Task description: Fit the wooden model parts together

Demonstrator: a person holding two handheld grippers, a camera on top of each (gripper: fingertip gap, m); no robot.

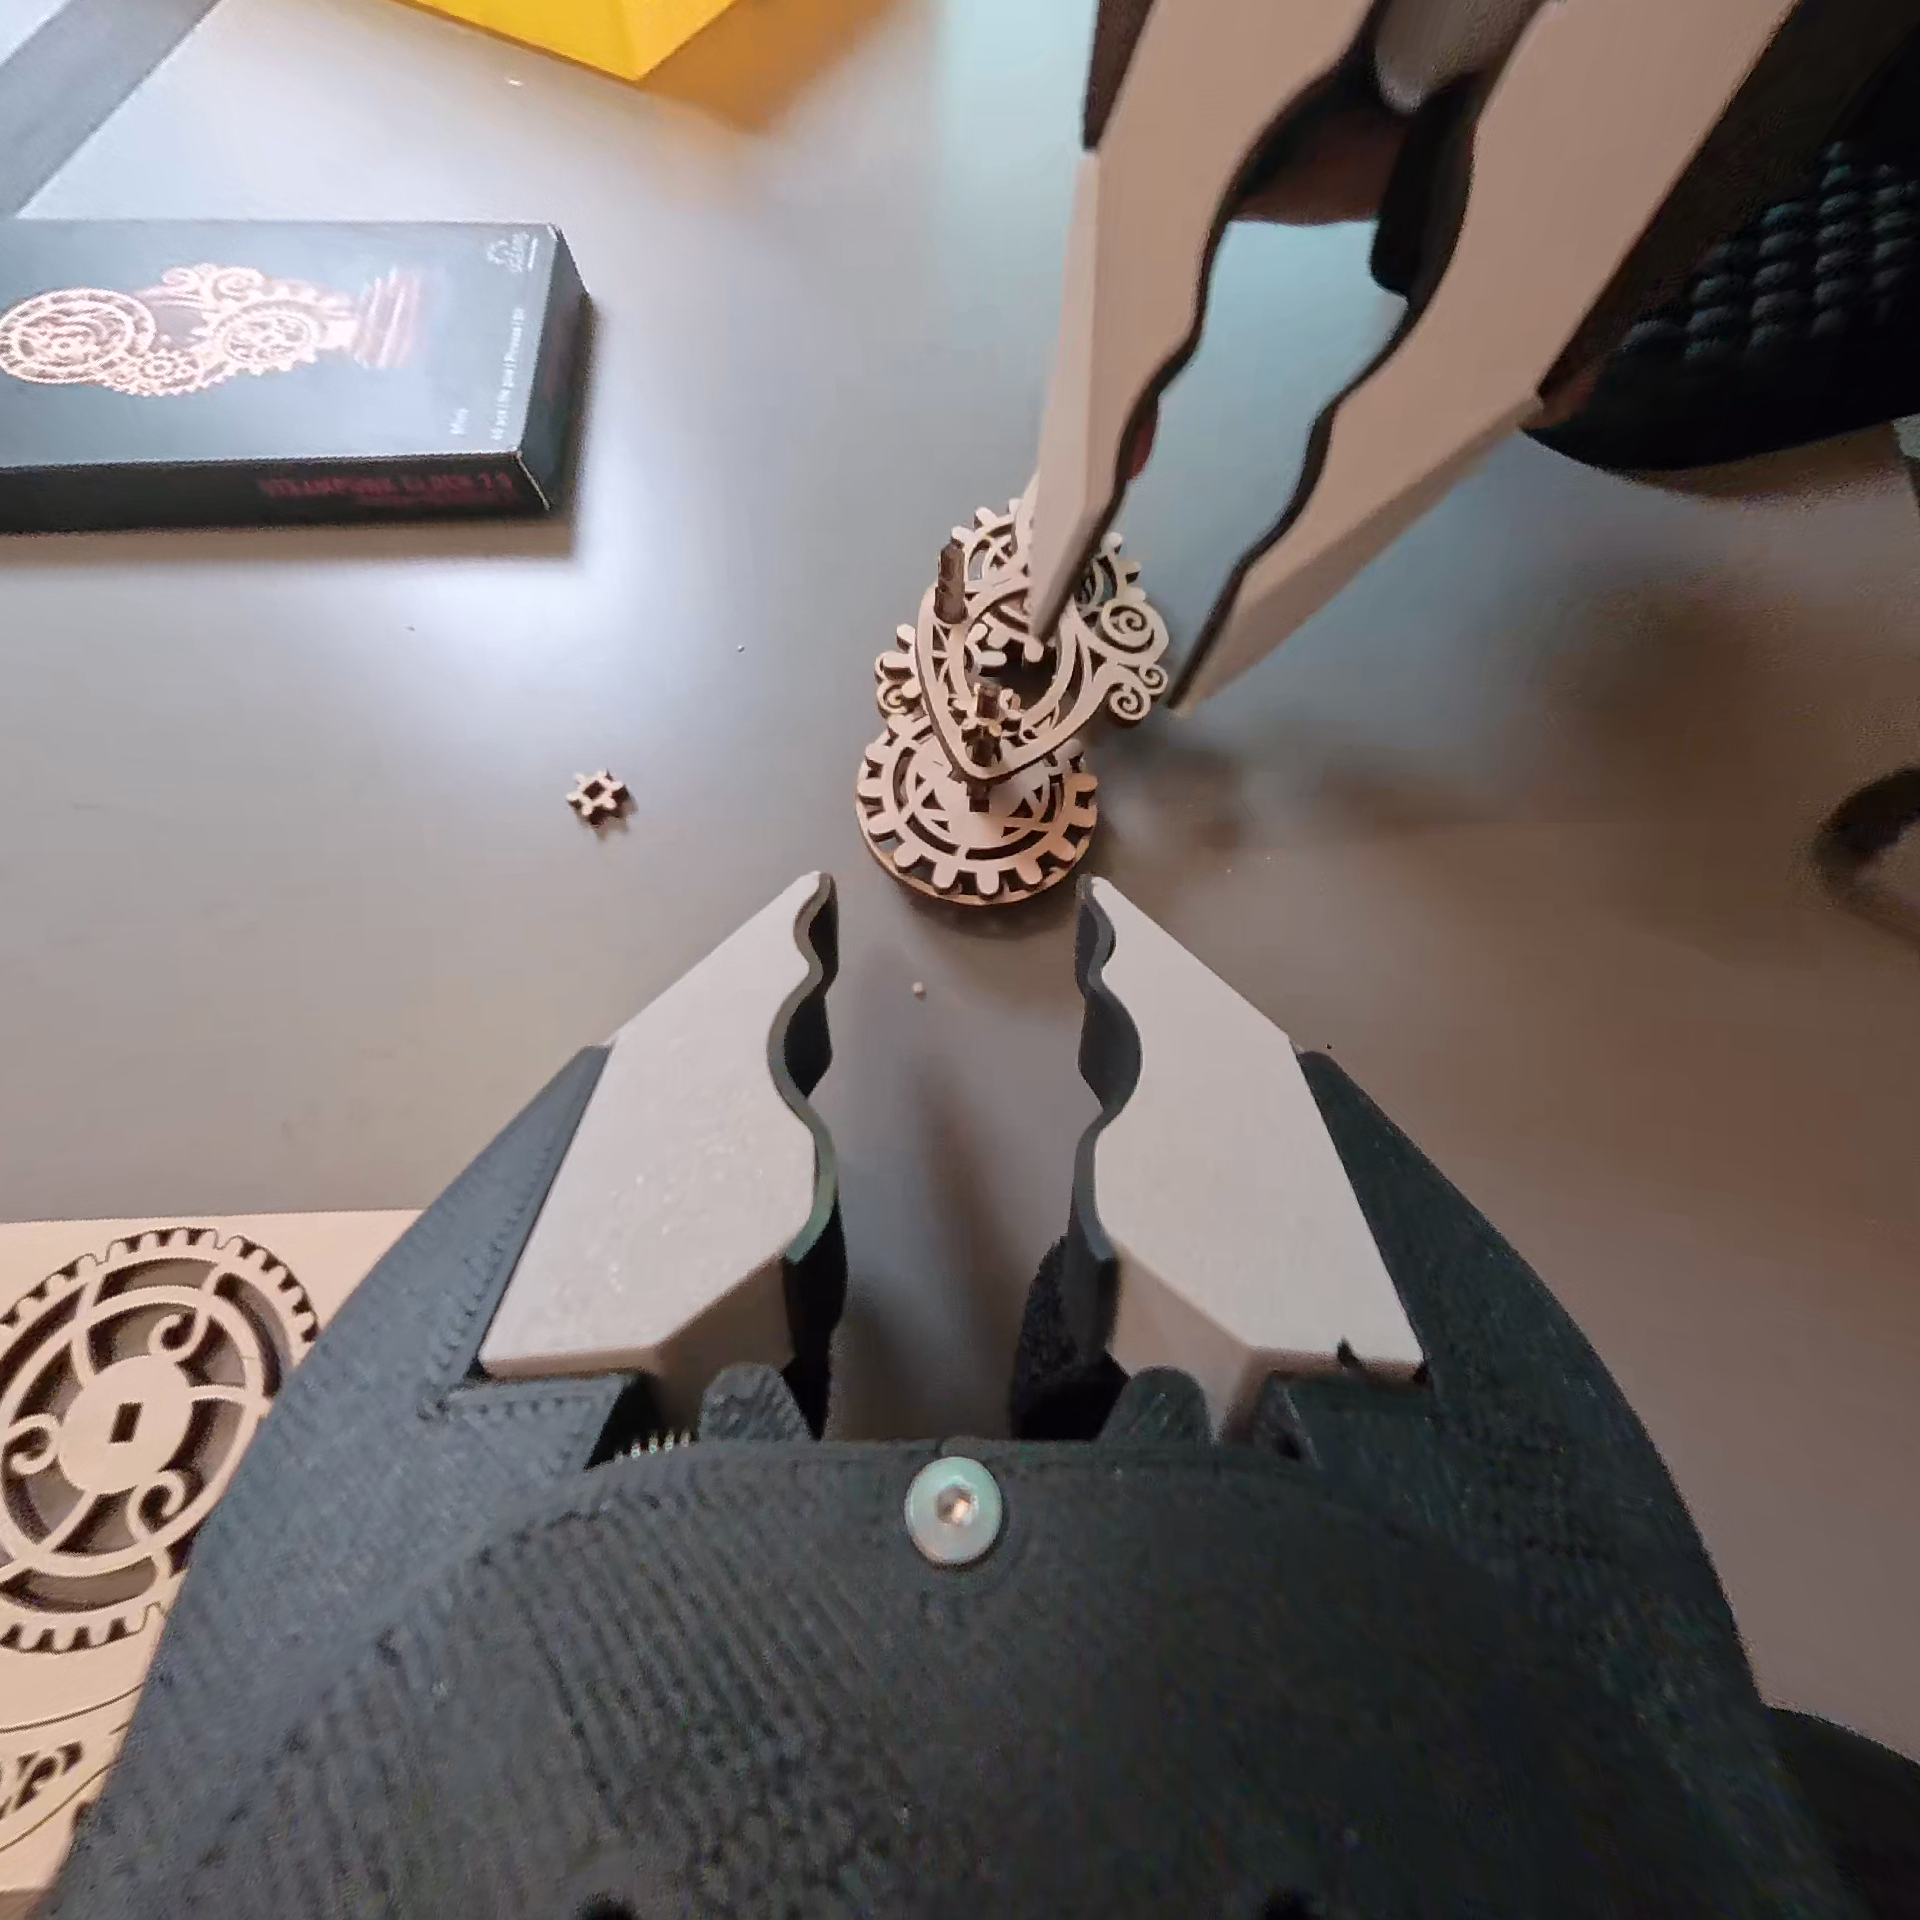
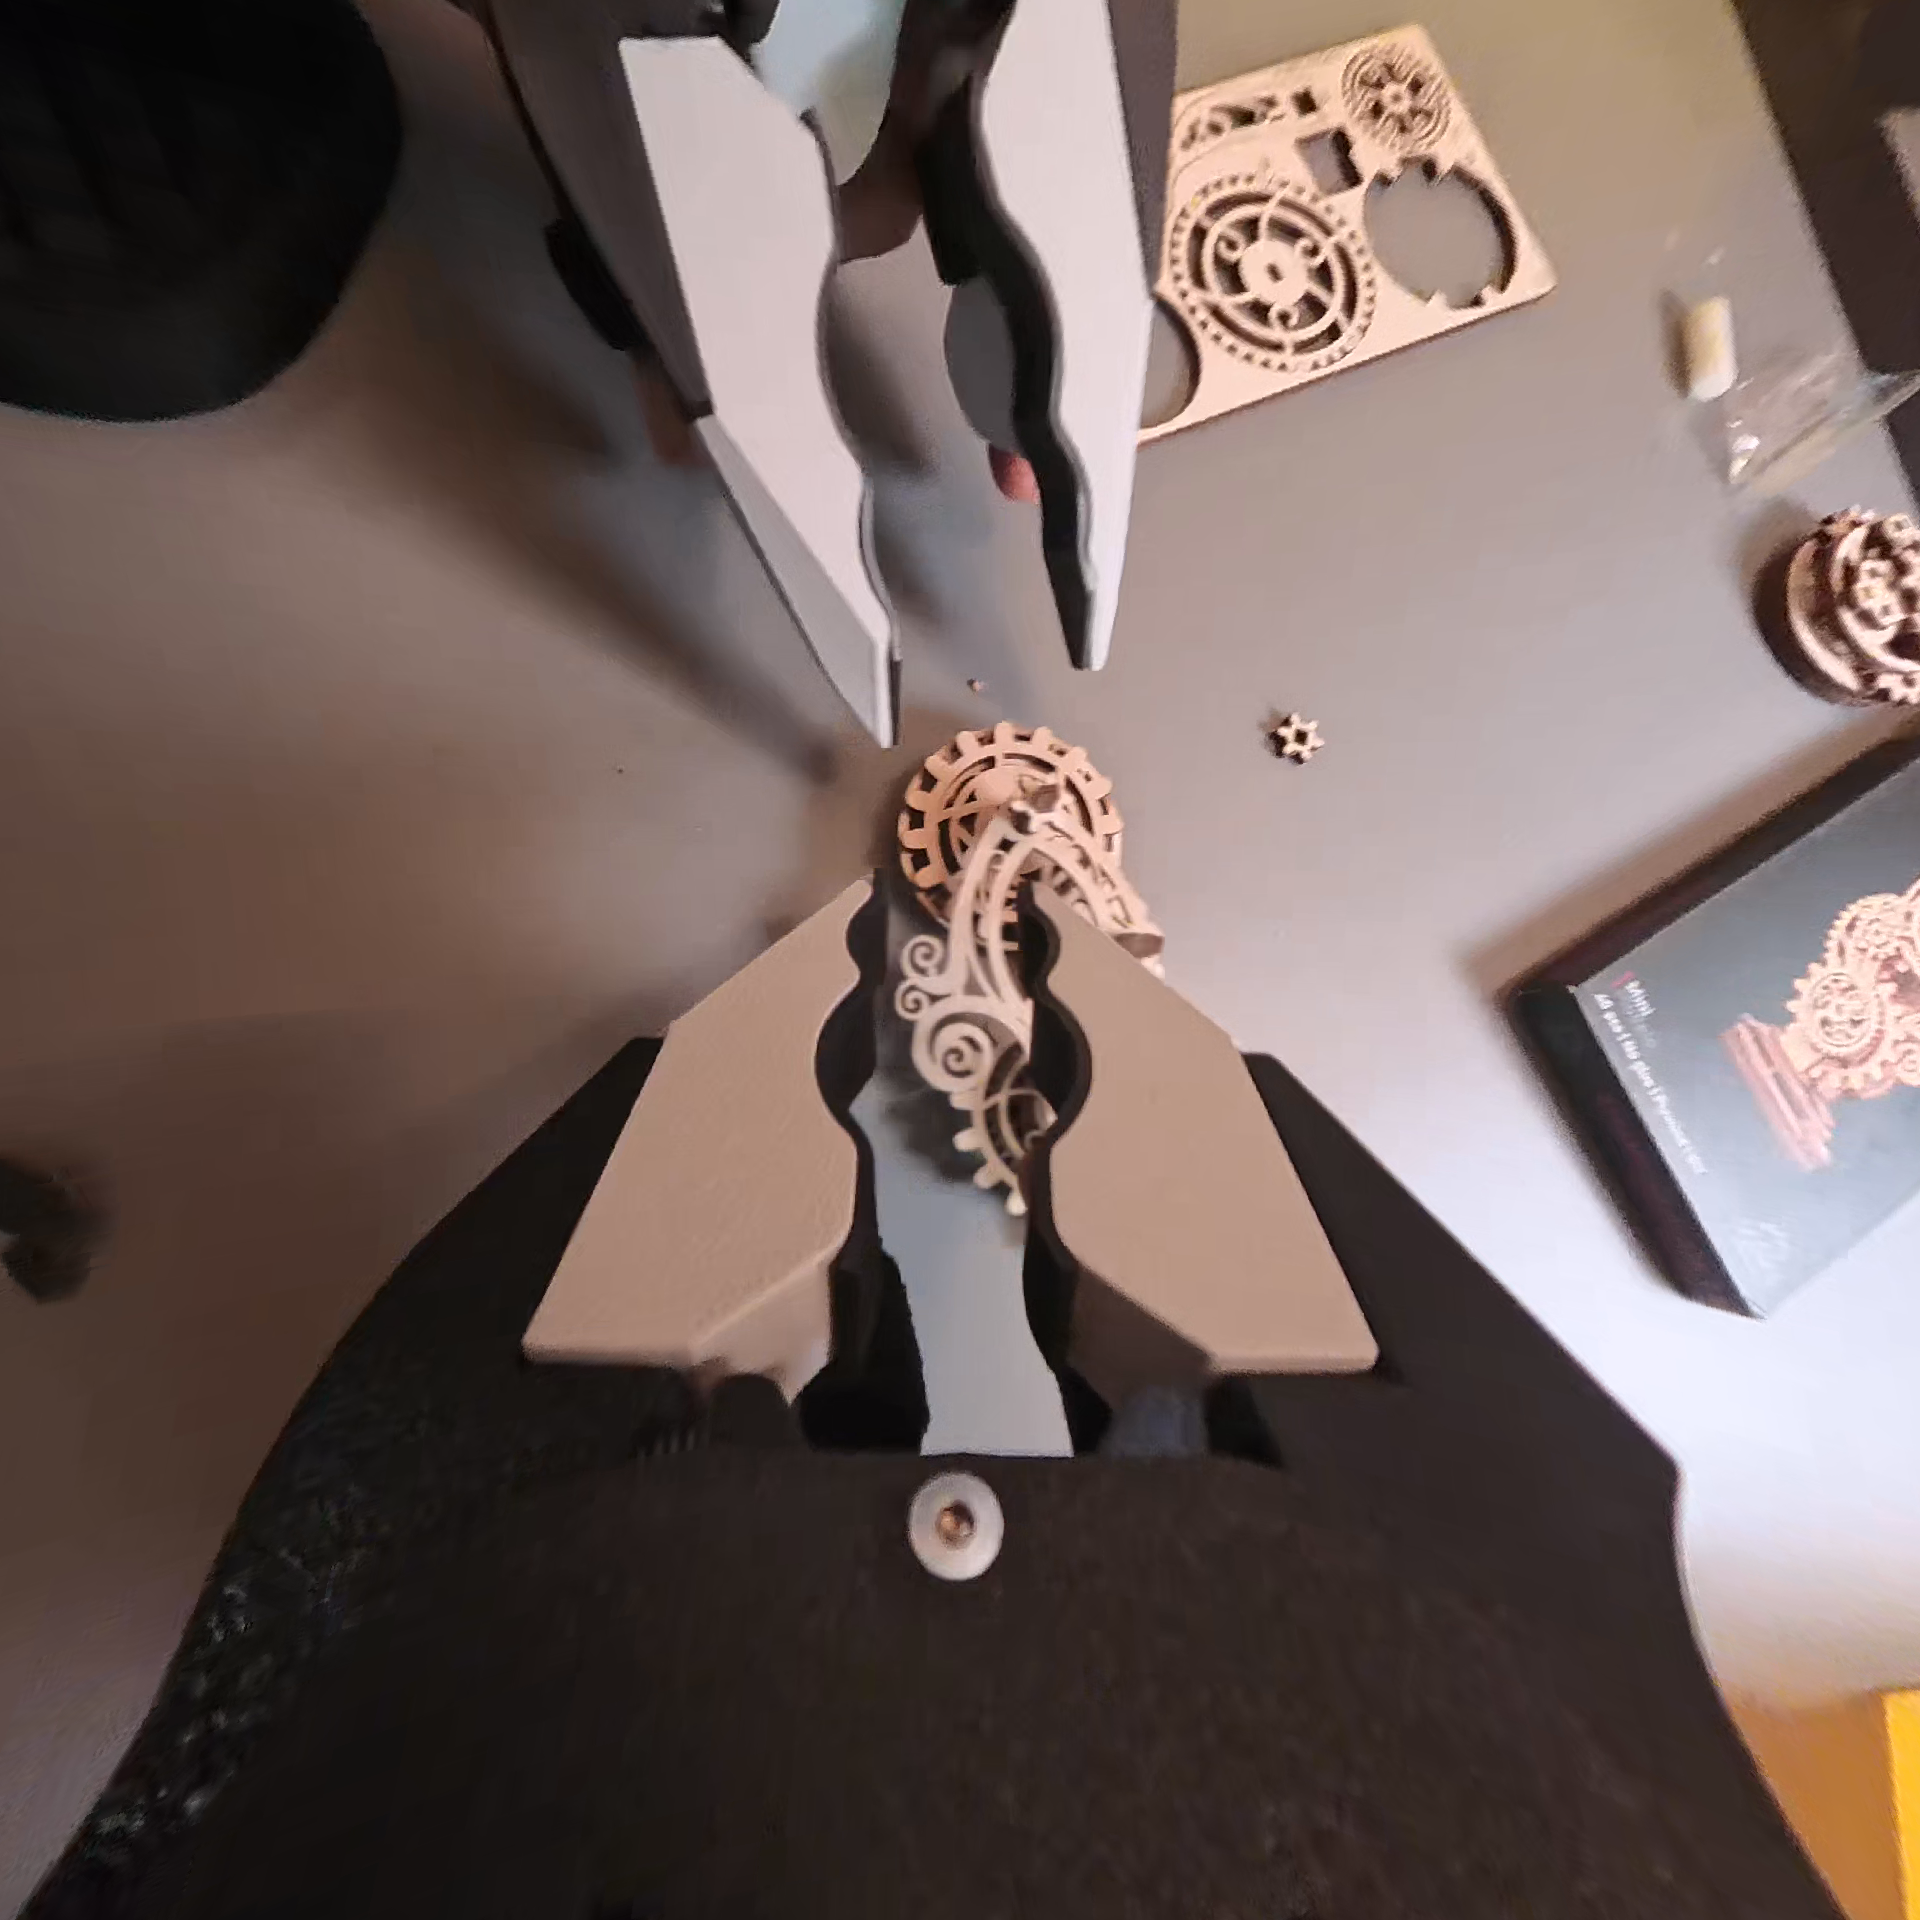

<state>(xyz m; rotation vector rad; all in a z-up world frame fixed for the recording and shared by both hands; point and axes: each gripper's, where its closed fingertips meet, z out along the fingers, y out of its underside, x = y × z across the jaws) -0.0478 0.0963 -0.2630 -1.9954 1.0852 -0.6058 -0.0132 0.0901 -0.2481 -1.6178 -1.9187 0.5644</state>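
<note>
A small wooden model stands on the grey table: a round gear base (image 1: pixel 971 842) with a scrollwork plate (image 1: pixel 935 665) tilted on its short axles. My right gripper (image 1: pixel 1112 665) comes down from the far side. One finger sits in the plate's opening and the other against its outer swirled edge, so it pinches that side band. In the right wrist view the swirled band (image 2: pixel 961 1029) fills the gap of the right gripper (image 2: pixel 956 904), with the gear base (image 2: pixel 951 805) just beyond. My left gripper (image 1: pixel 956 894) is open and empty, just short of the gear base.
A tiny loose cog (image 1: pixel 601 798) lies left of the model. A black box (image 1: pixel 281 374), a punched wooden parts sheet (image 2: pixel 1340 239), a dark built model (image 2: pixel 1860 623), a plastic bag (image 2: pixel 1808 405) and a yellow object (image 1: pixel 623 31) lie around the table. Tip to tip, the grippers are about 5 cm apart.
</note>
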